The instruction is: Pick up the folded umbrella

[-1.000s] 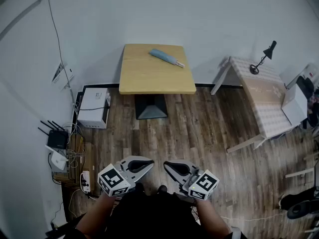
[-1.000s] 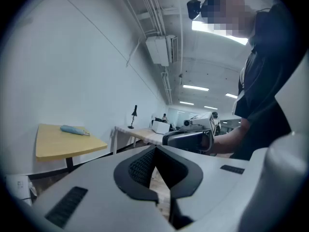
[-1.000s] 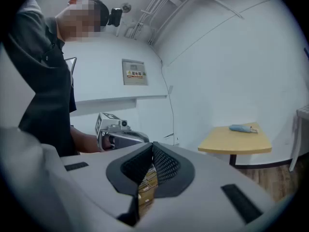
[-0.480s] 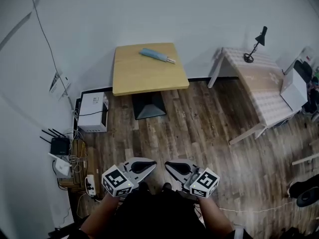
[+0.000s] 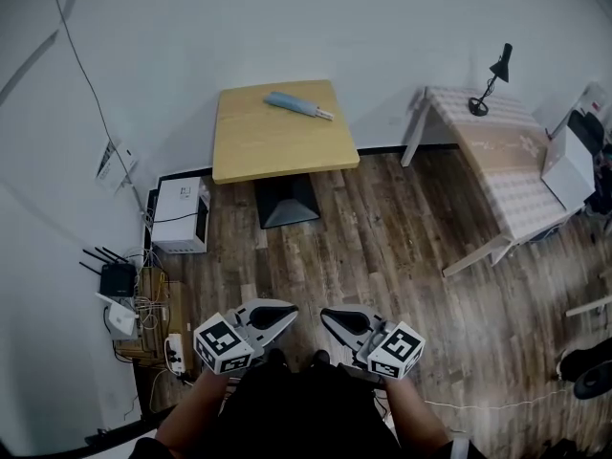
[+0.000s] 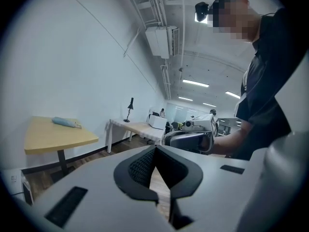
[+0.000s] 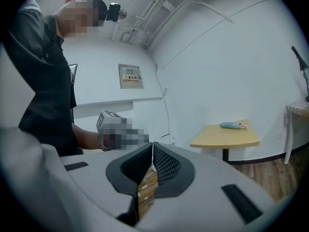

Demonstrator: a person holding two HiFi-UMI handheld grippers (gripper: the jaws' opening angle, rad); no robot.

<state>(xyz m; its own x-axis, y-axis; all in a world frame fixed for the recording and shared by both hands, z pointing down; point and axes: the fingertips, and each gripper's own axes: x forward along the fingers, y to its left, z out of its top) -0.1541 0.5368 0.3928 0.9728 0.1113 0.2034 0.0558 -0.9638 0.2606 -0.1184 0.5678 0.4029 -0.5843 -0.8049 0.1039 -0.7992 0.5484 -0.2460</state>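
Observation:
The folded light-blue umbrella (image 5: 296, 105) lies near the far edge of a square yellow pedestal table (image 5: 282, 146) against the white wall. It also shows far off in the left gripper view as the umbrella (image 6: 65, 123) and in the right gripper view as the umbrella (image 7: 232, 125). My left gripper (image 5: 291, 313) and right gripper (image 5: 326, 315) are held side by side close to the body, far from the table. Both are shut with nothing between the jaws, as the left gripper (image 6: 155, 148) and right gripper (image 7: 152, 144) show in their own views.
A white-topped table (image 5: 507, 161) with a black desk lamp (image 5: 490, 79) stands at the right. A white appliance (image 5: 180, 215) sits on the floor left of the yellow table. Routers (image 5: 117, 280), cables and a power strip (image 5: 176, 354) line the left wall. Wooden floor (image 5: 382, 247) lies between me and the table.
In the head view the yellow table and umbrella have shifted slightly left and up, and the lamp table has shifted too. Both grippers keep the same shut pose before the body.

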